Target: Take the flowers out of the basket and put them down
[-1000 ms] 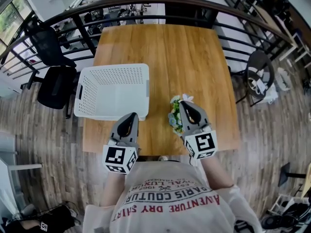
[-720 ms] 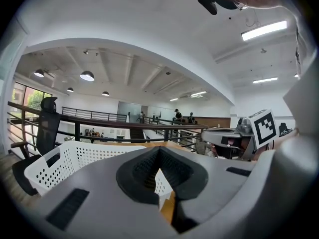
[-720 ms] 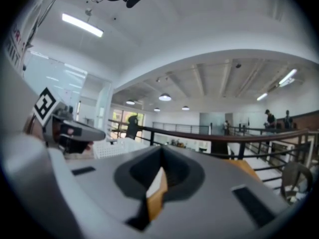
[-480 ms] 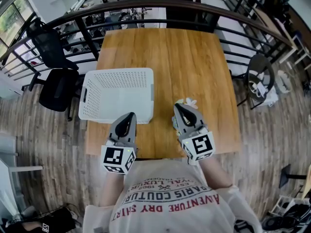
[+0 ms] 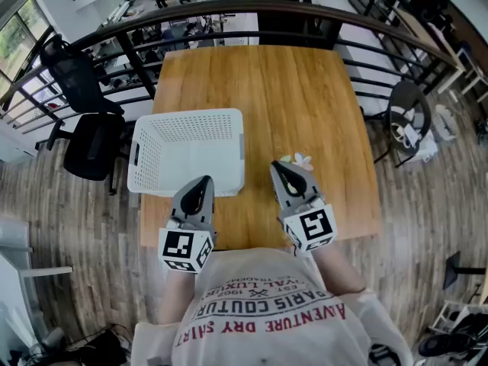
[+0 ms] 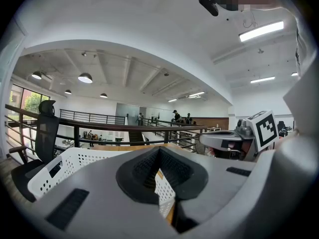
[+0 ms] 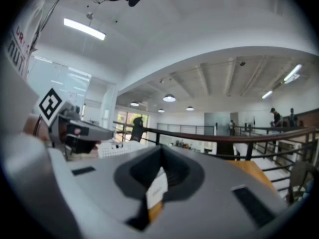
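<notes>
The white perforated basket (image 5: 188, 152) stands on the left half of the wooden table (image 5: 297, 90), and nothing shows inside it. The flowers (image 5: 300, 161), white blooms with some green, lie on the table to the basket's right. My right gripper (image 5: 280, 168) hovers over them and hides most of the bunch. Its jaws are shut; in the right gripper view a blurred white bit (image 7: 157, 189) shows through the gap under the tips. My left gripper (image 5: 203, 183) is shut too, near the basket's front rim (image 6: 89, 156), with nothing in it.
A dark railing (image 5: 252, 10) runs round the table's far side. Black office chairs (image 5: 88, 120) stand to the left and a round dark chair (image 5: 408, 113) to the right. The table's front edge (image 5: 252, 239) is just ahead of the person's body.
The right gripper has shifted slightly left over the flowers, so the green part that showed beside it is now covered. The flowers have stayed in place on the table. The left gripper has barely moved.
</notes>
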`<move>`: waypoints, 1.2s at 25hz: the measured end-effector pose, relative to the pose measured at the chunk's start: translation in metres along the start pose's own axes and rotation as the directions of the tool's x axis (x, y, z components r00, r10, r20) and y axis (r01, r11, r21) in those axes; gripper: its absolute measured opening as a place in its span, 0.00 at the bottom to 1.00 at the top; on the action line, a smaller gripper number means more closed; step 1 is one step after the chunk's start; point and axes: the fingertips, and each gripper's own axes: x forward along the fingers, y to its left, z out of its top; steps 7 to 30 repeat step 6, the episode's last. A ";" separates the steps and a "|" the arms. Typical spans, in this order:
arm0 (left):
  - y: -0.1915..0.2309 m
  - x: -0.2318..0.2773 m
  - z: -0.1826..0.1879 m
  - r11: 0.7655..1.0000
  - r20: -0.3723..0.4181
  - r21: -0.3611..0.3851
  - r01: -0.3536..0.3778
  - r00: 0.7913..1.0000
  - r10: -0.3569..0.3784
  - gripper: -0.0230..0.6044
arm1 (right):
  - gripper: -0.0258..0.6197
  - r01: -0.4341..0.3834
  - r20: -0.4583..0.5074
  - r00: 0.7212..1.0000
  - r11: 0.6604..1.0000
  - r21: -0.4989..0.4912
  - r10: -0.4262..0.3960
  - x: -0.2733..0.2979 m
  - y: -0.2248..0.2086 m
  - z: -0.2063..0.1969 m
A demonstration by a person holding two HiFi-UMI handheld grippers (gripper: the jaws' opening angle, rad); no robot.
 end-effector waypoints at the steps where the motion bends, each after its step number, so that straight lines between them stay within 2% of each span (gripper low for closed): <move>1: 0.000 0.001 0.001 1.000 -0.001 0.001 0.004 1.000 -0.004 0.08 | 0.08 0.001 0.000 1.000 1.000 -0.001 -0.001 0.001 0.000 0.001; 30: 0.004 0.004 -0.001 1.000 -0.005 0.003 0.017 1.000 -0.017 0.08 | 0.08 0.001 0.001 1.000 1.000 -0.007 -0.001 0.006 0.001 0.002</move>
